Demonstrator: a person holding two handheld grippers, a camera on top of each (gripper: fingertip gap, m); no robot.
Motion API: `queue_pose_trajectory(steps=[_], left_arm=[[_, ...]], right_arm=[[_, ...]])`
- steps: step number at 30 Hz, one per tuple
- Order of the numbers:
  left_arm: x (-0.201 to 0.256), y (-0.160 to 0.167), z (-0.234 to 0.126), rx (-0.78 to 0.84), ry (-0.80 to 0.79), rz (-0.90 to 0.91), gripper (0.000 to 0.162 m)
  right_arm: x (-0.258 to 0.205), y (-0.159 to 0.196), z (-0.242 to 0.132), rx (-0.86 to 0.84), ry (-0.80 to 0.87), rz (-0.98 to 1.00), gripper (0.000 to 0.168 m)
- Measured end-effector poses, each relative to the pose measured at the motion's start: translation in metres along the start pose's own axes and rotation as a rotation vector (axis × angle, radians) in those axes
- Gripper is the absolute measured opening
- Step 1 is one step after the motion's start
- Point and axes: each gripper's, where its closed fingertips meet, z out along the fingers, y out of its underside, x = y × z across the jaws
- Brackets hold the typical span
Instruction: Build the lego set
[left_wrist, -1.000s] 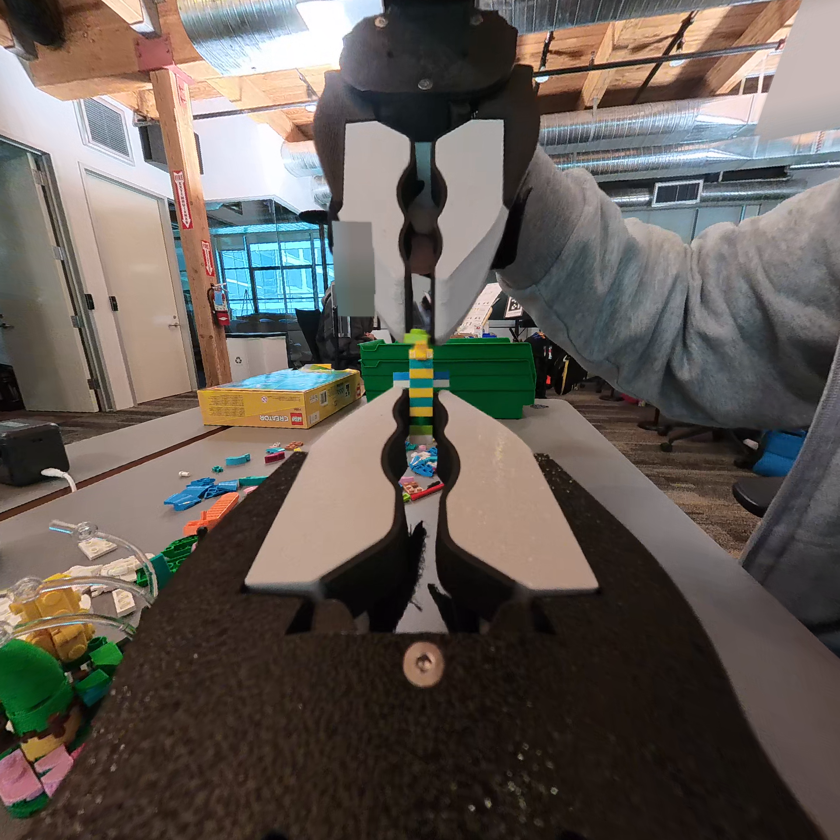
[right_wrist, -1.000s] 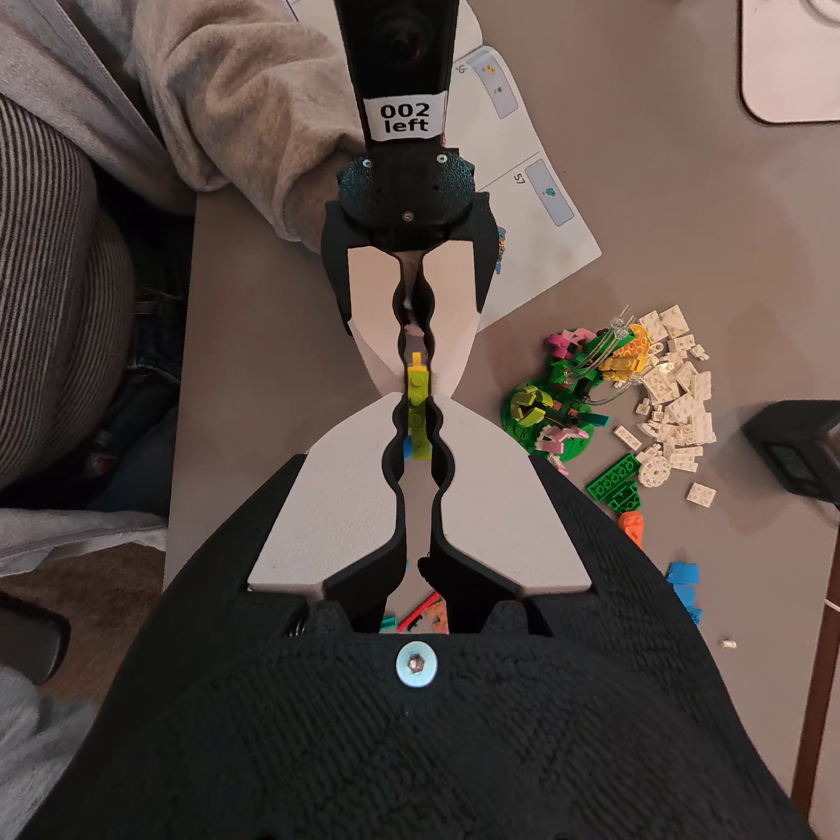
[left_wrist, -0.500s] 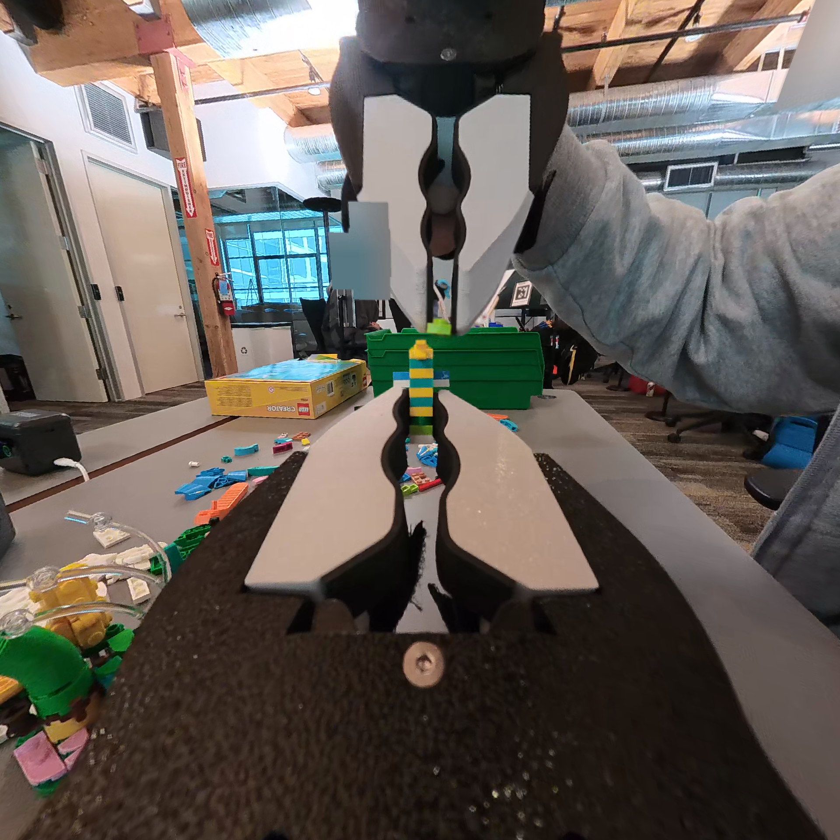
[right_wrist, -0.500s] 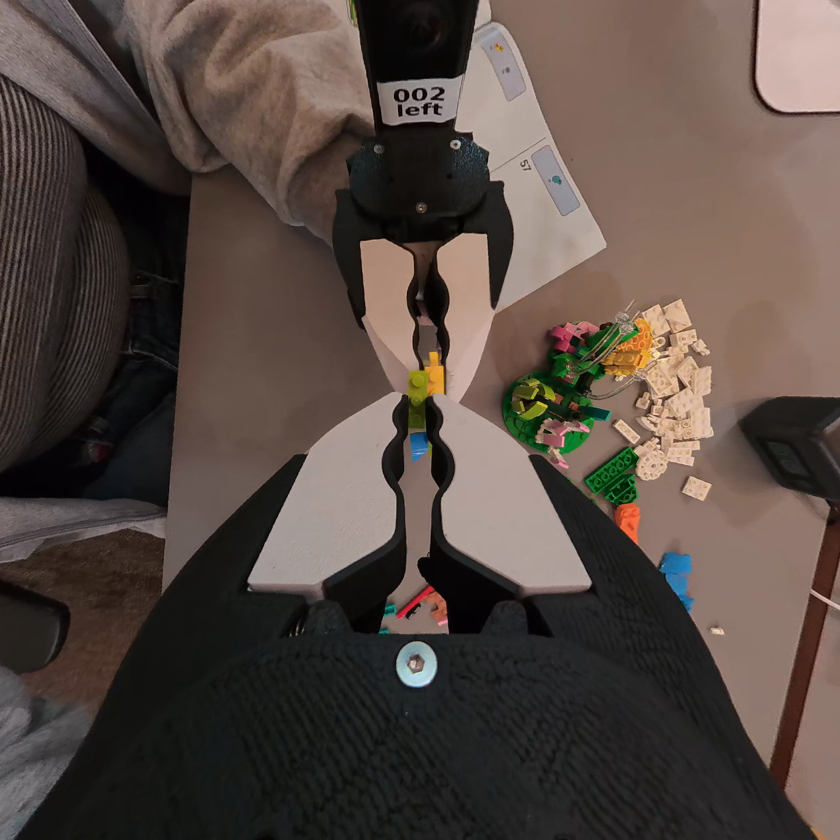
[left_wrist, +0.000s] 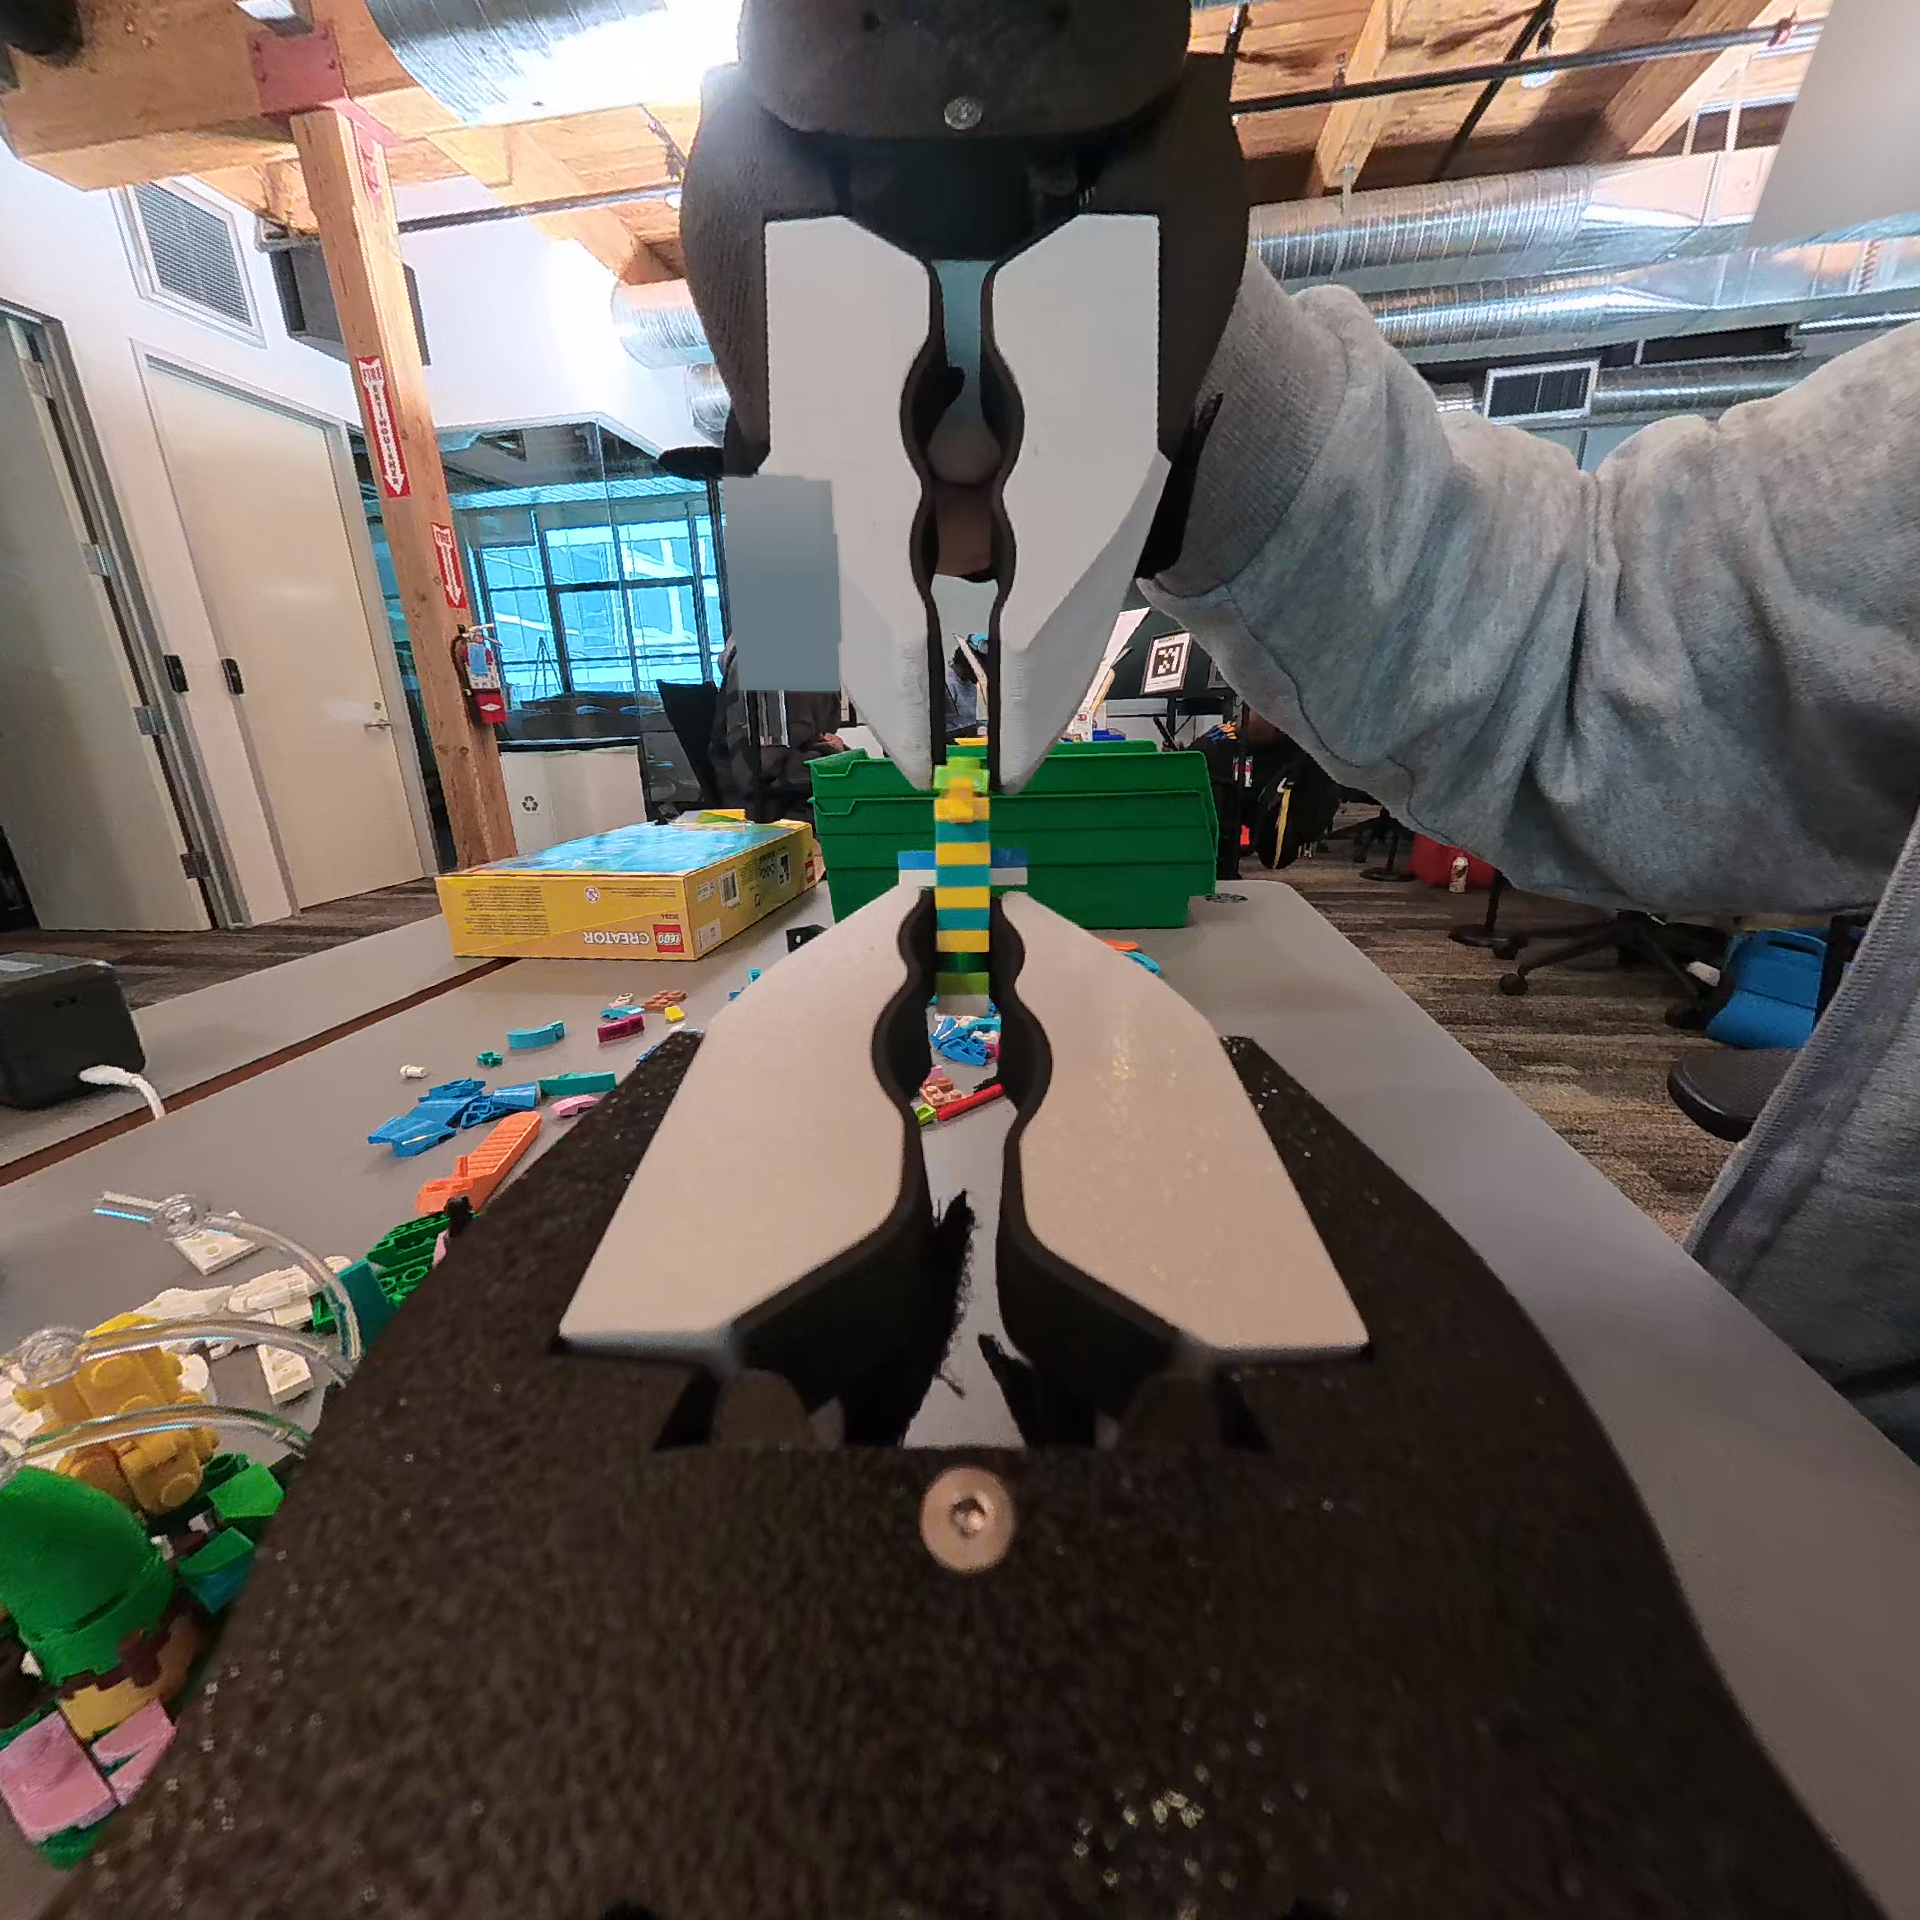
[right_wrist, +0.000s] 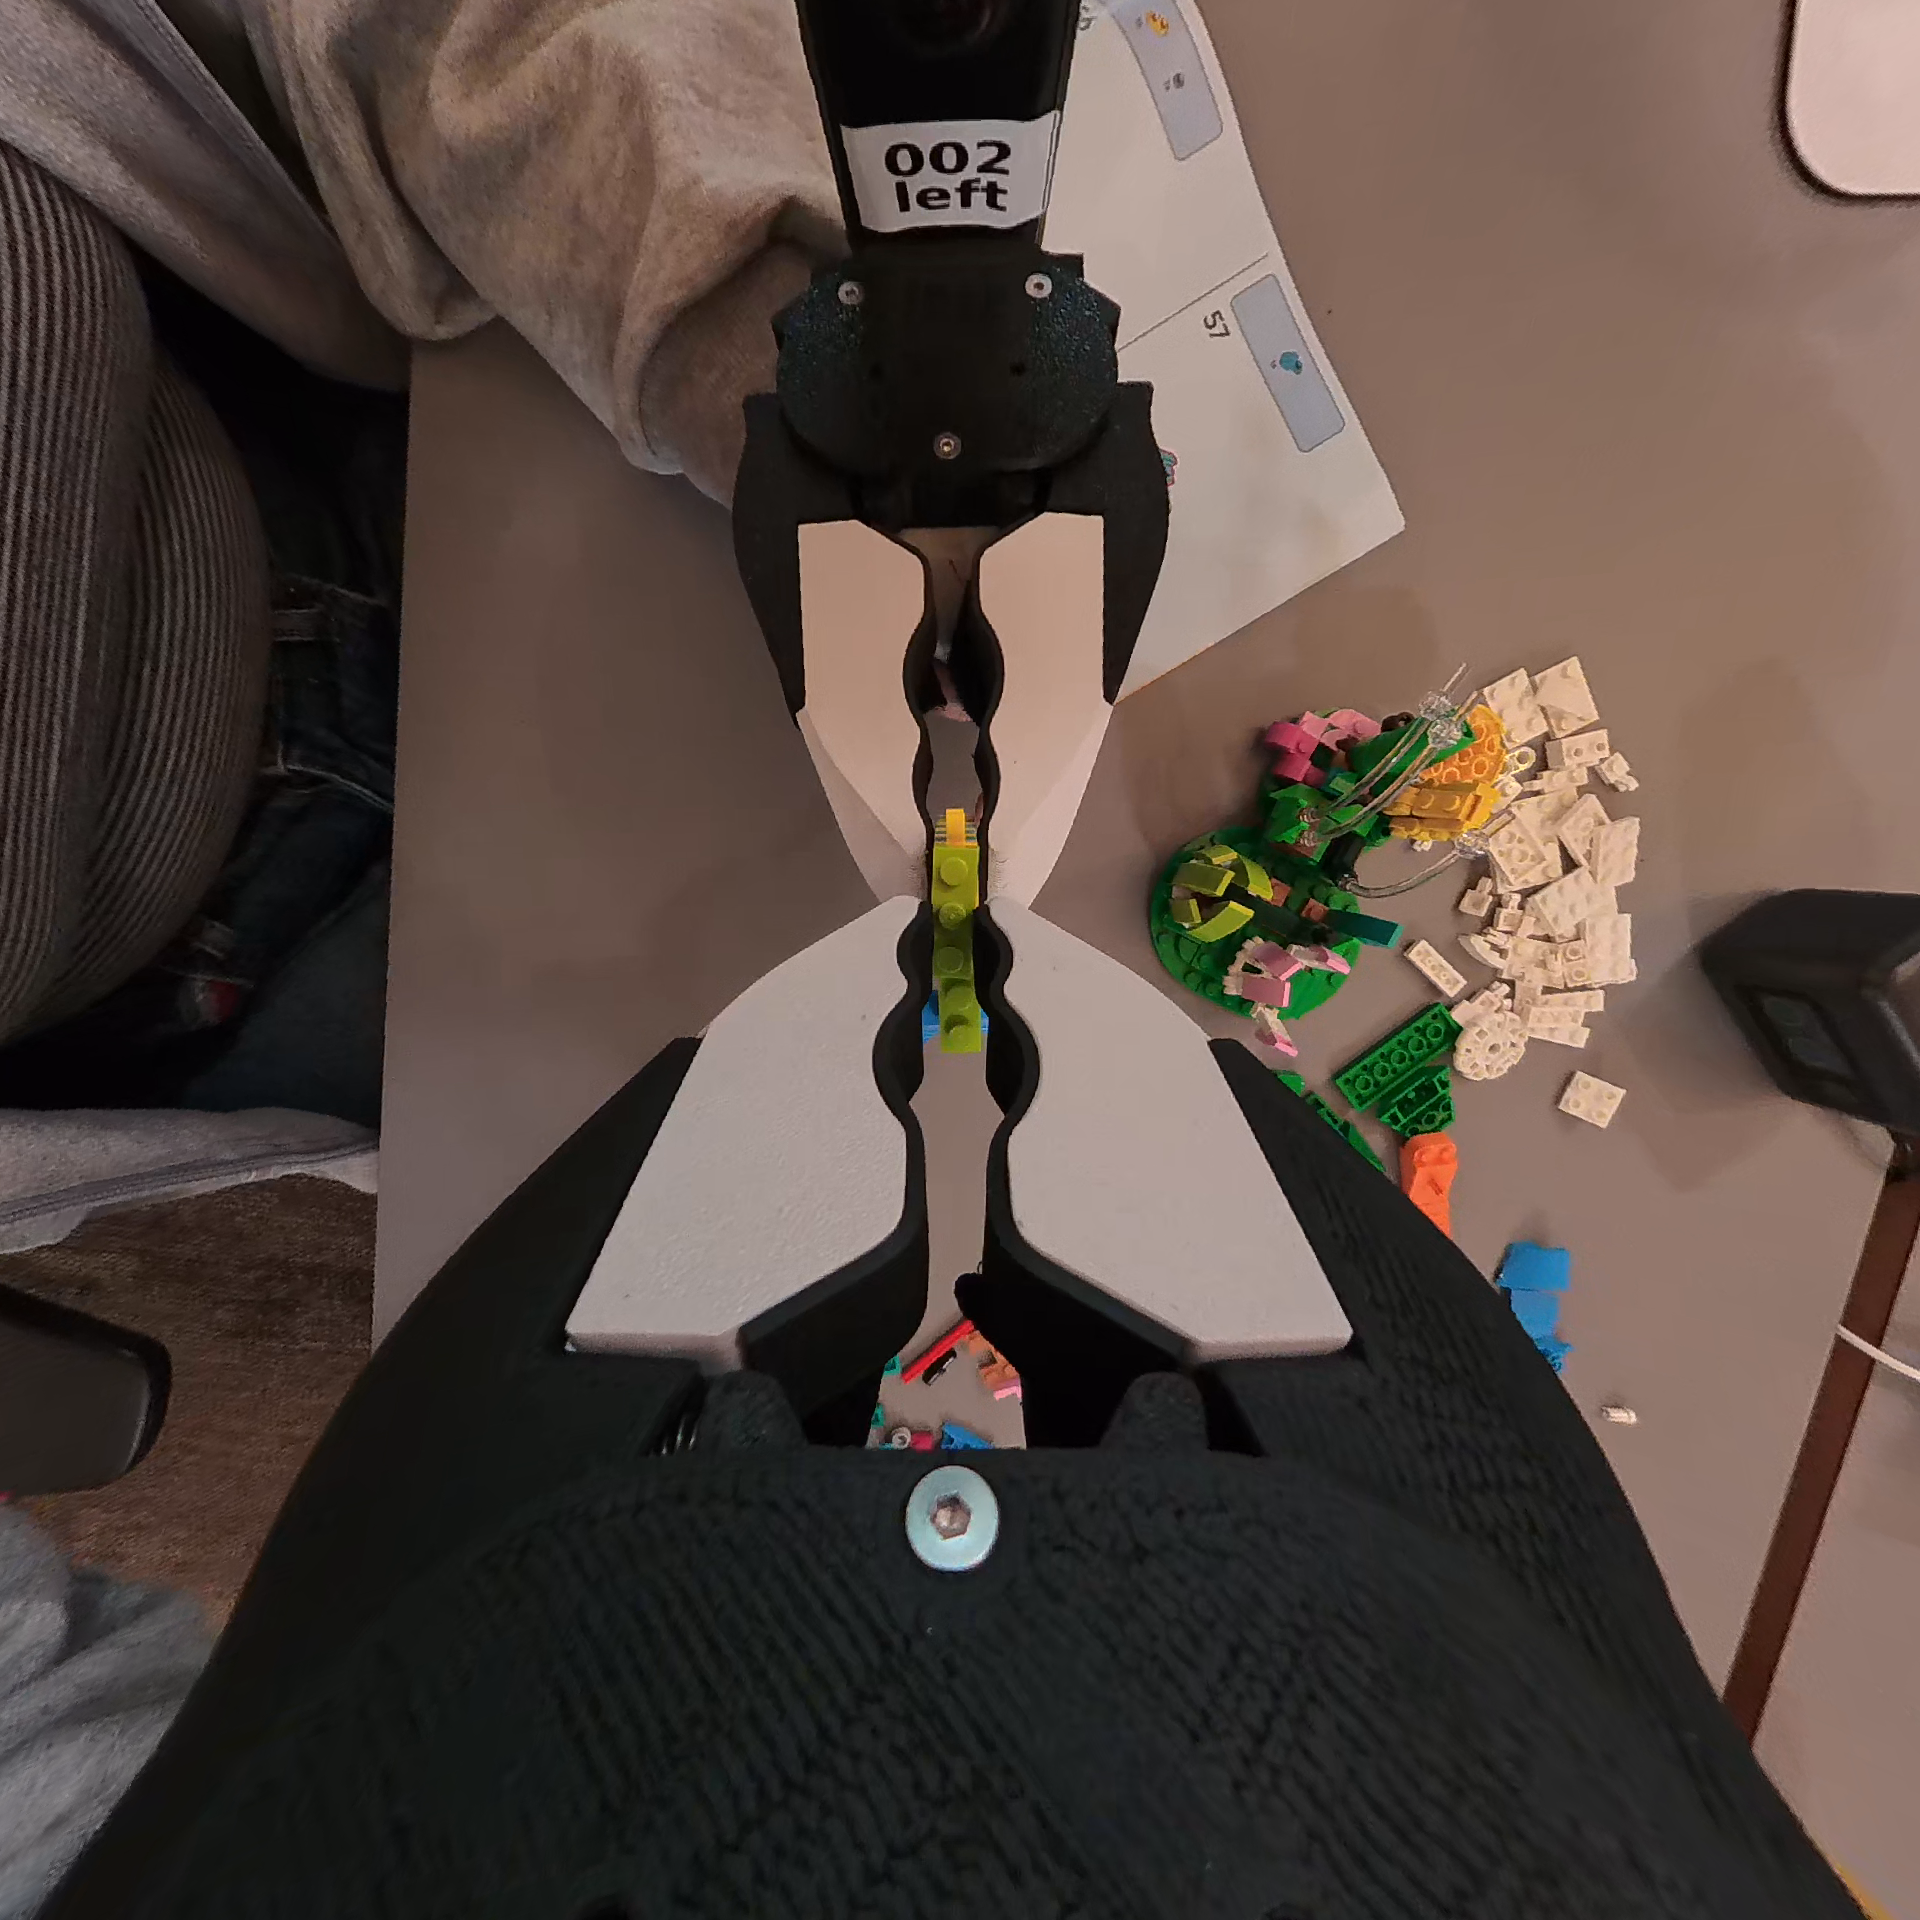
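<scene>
Left wrist view shows the left gripper (left_wrist: 962, 914) at frame centre pinching a striped brick stack (left_wrist: 962, 894), while the right gripper (left_wrist: 964, 774) from above pinches a lime piece (left_wrist: 961, 774) onto its top. Crooked pressure could snap the thin stack.

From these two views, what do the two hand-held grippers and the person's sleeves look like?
Each hand-held gripper, left and right, has a rough black body, one silver screw and two pale wedge-shaped fingers with wavy black inner edges. The left one carries a white label. The sleeves are light grey fleece.
</scene>
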Motion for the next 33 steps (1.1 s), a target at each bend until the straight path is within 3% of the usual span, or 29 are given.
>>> queue_pose_trajectory(steps=[28, 31, 33], left_arm=[[0.0037, 0.0008, 0.0016, -0.003, 0.021, 0.0, 0.008], [0.0023, 0.0002, 0.0012, 0.001, 0.014, -0.007, 0.008], [-0.0007, -0.0001, 0.0008, 0.002, -0.005, -0.017, 0.008]], right_arm=[[-0.0018, 0.0006, -0.0017, 0.004, -0.003, 0.015, 0.008], [0.0, -0.0001, -0.0043, 0.022, 0.03, 0.019, 0.015], [0.0033, -0.0056, -0.0078, 0.088, 0.095, 0.036, 0.033]])
